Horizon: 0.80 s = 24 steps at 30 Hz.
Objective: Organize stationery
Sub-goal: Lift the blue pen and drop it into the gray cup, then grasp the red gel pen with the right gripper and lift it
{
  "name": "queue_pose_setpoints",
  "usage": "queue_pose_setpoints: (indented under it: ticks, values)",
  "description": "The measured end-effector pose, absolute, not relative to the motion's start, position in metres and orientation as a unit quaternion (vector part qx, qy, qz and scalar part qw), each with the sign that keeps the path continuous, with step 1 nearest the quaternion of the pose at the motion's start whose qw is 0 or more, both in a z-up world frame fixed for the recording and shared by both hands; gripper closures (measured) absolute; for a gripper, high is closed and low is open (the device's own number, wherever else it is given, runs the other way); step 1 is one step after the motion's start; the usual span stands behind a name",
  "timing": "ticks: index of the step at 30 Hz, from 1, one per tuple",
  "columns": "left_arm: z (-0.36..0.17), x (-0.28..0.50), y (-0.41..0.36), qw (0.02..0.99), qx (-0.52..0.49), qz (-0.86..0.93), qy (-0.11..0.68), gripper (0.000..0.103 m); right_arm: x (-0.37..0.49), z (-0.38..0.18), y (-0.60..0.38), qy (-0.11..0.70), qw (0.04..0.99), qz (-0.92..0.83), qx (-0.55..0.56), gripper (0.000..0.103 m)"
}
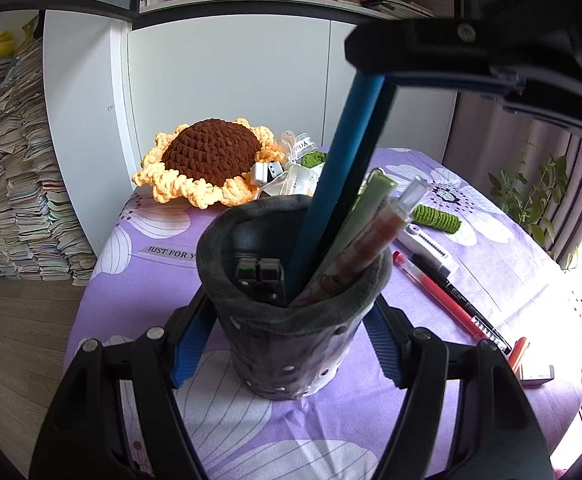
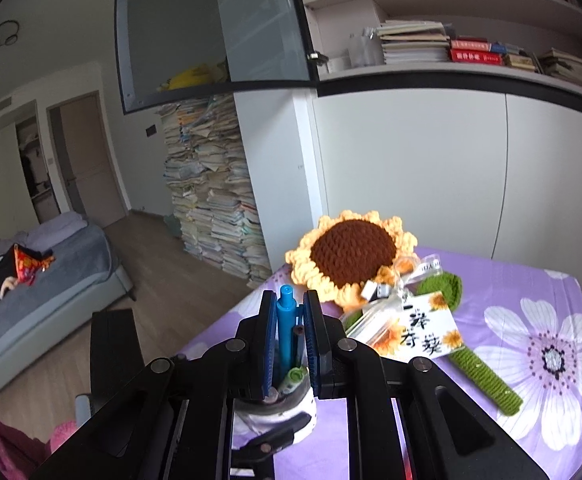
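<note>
A dark pen holder (image 1: 291,344) with small holes stands on the purple flowered tablecloth (image 1: 139,288). My left gripper (image 1: 291,336) is shut on it, one blue pad on each side. Inside it lean a green pen (image 1: 371,200), a clear orange pen (image 1: 375,236) and a black clip-like item (image 1: 259,272). A blue pen (image 1: 343,168) stands steeply with its lower end inside the holder. My right gripper (image 1: 365,56) is shut on its upper part. In the right wrist view the right gripper (image 2: 291,320) pinches the blue pen (image 2: 286,320) directly above the pen holder (image 2: 279,408).
On the cloth to the right lie a red pen (image 1: 439,296), a black pen (image 1: 467,304), a white correction tape (image 1: 431,246), an orange item (image 1: 517,354) and a small box (image 1: 537,372). A crochet sunflower (image 1: 211,160) with a green stem (image 2: 483,376) and a card (image 2: 419,328) lies behind.
</note>
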<state>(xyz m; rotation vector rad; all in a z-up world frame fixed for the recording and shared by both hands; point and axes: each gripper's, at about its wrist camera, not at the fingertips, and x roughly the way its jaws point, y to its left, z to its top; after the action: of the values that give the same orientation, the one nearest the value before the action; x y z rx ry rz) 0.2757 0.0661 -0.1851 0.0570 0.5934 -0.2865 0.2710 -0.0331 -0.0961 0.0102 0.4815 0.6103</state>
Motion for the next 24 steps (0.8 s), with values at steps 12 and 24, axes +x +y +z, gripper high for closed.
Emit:
queue_pose_setpoints:
  ticks: [12, 24]
  values:
    - [-0.186, 0.277, 0.066, 0.944, 0.026, -0.141, 0.296, 0.033, 0.264, -0.089, -0.059, 0.241, 0.931, 0.27, 0.039, 0.062]
    - [-0.186, 0.277, 0.066, 0.944, 0.026, -0.142, 0.296, 0.033, 0.304, -0.155, -0.084, 0.416, 0.891, 0.184, -0.01, 0.053]
